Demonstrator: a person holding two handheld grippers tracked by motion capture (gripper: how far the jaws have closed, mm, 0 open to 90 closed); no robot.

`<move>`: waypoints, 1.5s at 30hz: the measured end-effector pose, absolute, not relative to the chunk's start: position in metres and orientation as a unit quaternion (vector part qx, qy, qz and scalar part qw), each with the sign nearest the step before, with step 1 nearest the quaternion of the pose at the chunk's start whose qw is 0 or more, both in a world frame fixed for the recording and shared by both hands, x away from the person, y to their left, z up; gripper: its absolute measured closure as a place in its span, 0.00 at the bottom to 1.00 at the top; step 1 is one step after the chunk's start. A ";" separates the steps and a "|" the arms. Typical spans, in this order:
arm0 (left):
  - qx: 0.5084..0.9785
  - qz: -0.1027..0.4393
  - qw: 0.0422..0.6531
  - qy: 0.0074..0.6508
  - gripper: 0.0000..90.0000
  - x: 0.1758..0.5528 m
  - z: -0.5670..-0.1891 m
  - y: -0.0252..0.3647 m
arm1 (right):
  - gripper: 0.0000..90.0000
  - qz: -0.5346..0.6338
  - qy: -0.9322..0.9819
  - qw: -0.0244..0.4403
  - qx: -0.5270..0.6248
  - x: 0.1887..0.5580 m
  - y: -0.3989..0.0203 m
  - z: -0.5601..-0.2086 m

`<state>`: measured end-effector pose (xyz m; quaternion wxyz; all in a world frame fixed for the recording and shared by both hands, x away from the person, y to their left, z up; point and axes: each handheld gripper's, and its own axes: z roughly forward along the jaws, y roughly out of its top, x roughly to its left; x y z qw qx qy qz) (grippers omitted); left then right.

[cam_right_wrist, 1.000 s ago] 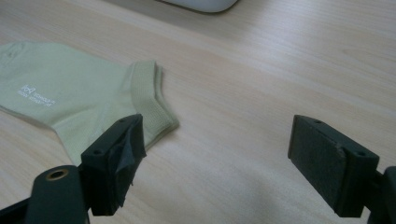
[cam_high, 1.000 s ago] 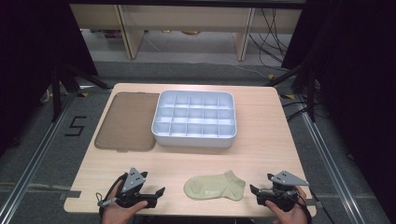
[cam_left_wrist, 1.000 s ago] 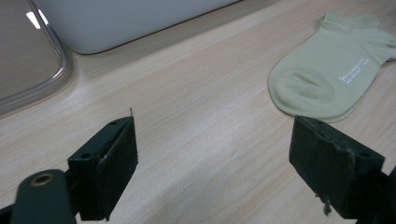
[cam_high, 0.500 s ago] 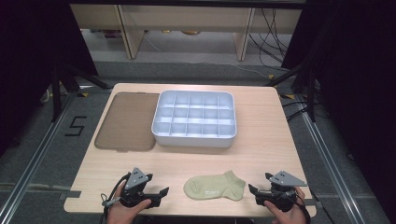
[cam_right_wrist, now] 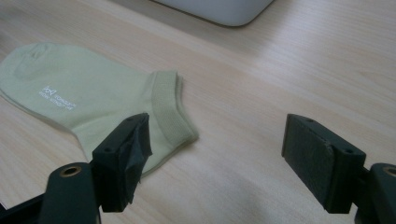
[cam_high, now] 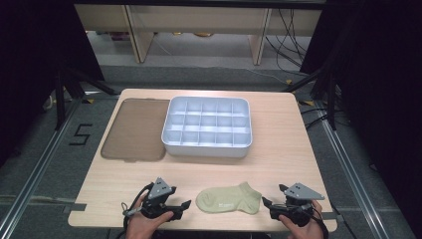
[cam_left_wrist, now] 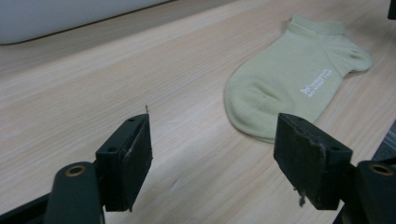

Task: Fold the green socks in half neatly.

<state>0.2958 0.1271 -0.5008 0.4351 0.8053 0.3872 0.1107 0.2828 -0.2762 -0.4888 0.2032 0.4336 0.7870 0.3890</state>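
While looking down from above, caught the sock (cam_high: 229, 199) lying flat on the table (cam_high: 278, 159), close to the near edge, toe to the left, cuff to the right. Pale green, with small white print on the side. Found it squarely between the two grippers.

Picked out the left gripper (cam_high: 181, 208) just beside the toe, low over the wood, pointed rightward at it. Read its jaws as spread wide, though just closed in a little, with bare tabletop between the pads and no cloth. Along its own view, saw the toe just ahead, a shade right of the gap.

Over to the right gripper (cam_high: 266, 204): low too, just beside the cuff end, pointed leftward. Same story there: jaws well apart, just eased inward a bit, pinching nothing. From its own view, saw the ribbed cuff right at the left-hand pad, partly behind it. Touching or not, impossible to tell.

Farther back, noted the white tray (cam_high: 206, 151), split into small compartments, well apart from the sock. Spotted a flat brown lid (cam_high: 132, 132) just beside the tray on its left, edges close or touching, hard to say which.

Glimpsed the left hand (cam_high: 144, 226) under its gripper and the right hand (cam_high: 298, 229) under the other, both at the bottom edge.
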 end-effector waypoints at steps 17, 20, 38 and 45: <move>0.828 0.101 0.412 0.366 0.49 0.310 -0.506 0.085 | 0.27 0.395 0.792 0.193 0.424 0.281 -0.273 -0.489; 0.831 0.094 0.405 0.371 0.51 0.312 -0.509 0.082 | 0.27 0.391 0.794 0.196 0.423 0.281 -0.272 -0.489; 0.835 0.114 0.405 0.354 0.92 0.308 -0.517 0.072 | 0.28 0.394 0.802 0.196 0.404 0.281 -0.270 -0.489; 0.825 0.097 0.422 0.363 0.93 0.309 -0.513 0.075 | 0.45 0.423 0.803 0.180 0.379 0.283 -0.262 -0.487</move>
